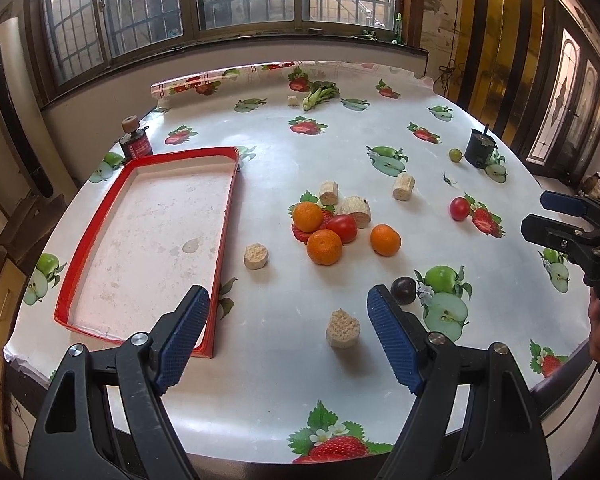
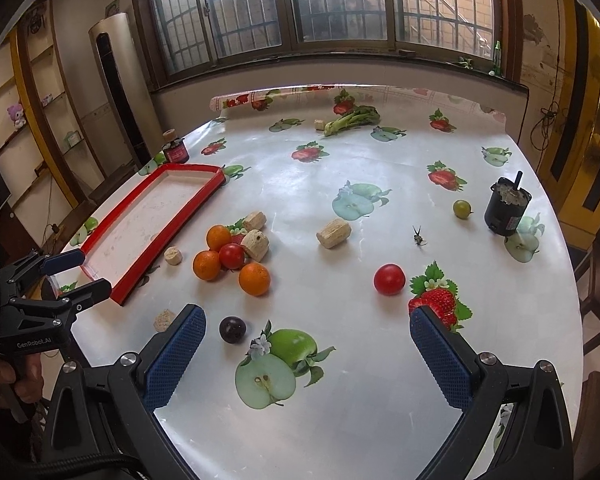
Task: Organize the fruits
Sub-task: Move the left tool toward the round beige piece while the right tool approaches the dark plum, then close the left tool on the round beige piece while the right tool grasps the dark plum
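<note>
Hovering above the surface, both pairs of tongs stand spread wide with nothing between their blue pads. The left tongs point at a shallow tray with a red rim, which lies ahead and to their left and holds nothing. The right tongs point over the printed cloth toward the scattered fruit.

Three oranges sit bunched ahead of the left tongs, bright and round, with a glossy red tomato touching two of them. From the right tongs this bunch lies ahead and to the left, near the tray's nearer long side. A second red tomato stands alone ahead of the right tongs, just beside a printed strawberry. A dark purple plum rests close to the right tongs' left finger; seen from the left tongs it sits just beyond their right finger. A small green grape-like fruit lies far ahead on the right, near a black cup.

Pale cork-like chunks are strewn among the fruit; one stands between the left tongs' fingers but farther out, untouched. A leafy green vegetable lies at the far edge of the surface, and a small dark jar stands beyond the tray's far end.
</note>
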`<state>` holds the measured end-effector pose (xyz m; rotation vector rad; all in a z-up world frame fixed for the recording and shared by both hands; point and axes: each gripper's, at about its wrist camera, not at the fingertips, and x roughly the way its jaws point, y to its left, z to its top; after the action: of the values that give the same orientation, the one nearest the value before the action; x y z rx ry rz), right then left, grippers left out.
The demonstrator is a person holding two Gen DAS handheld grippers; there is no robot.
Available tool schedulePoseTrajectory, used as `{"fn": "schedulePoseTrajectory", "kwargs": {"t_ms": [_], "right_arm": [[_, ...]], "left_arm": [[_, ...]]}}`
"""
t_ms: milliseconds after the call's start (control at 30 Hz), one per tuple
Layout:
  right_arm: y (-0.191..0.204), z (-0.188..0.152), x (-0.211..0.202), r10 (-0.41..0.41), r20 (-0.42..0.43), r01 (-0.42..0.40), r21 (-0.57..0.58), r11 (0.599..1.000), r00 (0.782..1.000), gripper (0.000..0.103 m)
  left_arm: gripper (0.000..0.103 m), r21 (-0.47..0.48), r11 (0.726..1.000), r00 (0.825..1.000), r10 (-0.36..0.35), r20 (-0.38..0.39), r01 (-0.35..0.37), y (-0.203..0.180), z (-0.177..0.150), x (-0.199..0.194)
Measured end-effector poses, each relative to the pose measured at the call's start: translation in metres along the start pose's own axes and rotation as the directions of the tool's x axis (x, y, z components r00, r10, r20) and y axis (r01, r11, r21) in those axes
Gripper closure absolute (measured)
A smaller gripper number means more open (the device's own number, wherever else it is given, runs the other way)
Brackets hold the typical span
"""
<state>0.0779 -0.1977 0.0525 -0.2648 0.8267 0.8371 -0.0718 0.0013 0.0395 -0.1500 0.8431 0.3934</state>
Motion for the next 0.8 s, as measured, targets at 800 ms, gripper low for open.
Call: {"fn": "schedulePoseTrajectory", "kwargs": {"t_ms": [800], "right_arm": [[-0.007, -0.020, 0.019, -0.012, -0.028, 0.012, -0.020, 1.000, 1.000, 0.004]], "left_arm": [[0.022, 0.004, 0.997, 0.993, -0.080, -0.085, 0.081, -0.007, -0.041, 0.028]]}}
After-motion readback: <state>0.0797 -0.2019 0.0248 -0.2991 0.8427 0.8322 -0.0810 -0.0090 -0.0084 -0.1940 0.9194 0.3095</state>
